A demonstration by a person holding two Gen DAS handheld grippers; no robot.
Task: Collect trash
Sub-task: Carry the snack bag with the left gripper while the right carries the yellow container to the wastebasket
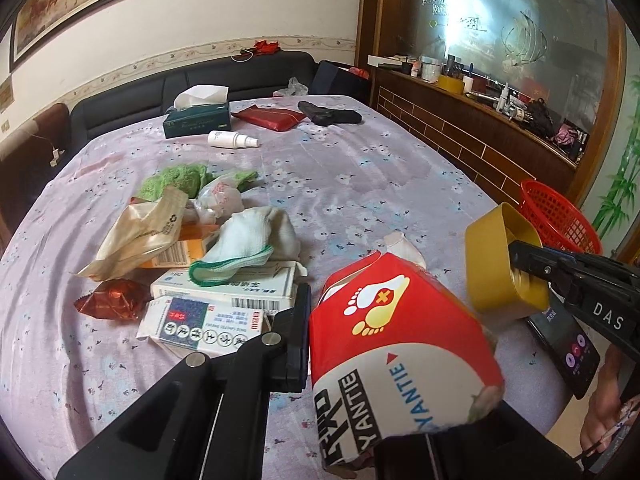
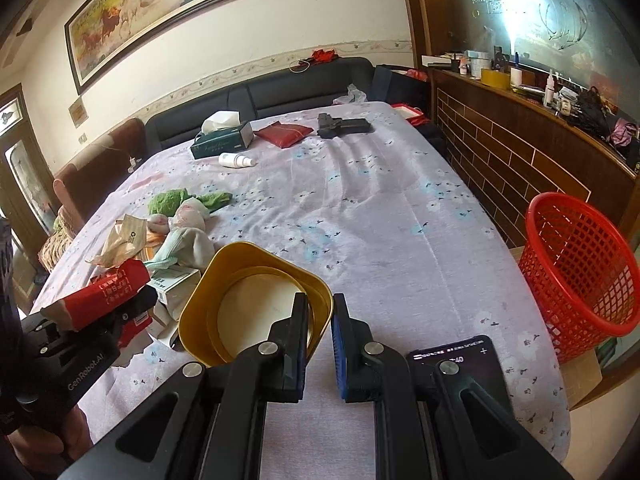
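Carrying trash, we are gripping the red carton (image 1: 400, 344) in the left hand-held gripper (image 1: 360, 344) and the gold tub's (image 2: 256, 300) rim in the right hand-held gripper (image 2: 320, 320); next, both probably need swinging over the red basket (image 2: 580, 264) beside the worktop (image 2: 380, 220).

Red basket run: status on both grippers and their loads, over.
Left gripper shut on red YANTIE box. Right gripper shut on gold container wall. Red basket at table edge, path clear; phone beside right gripper.
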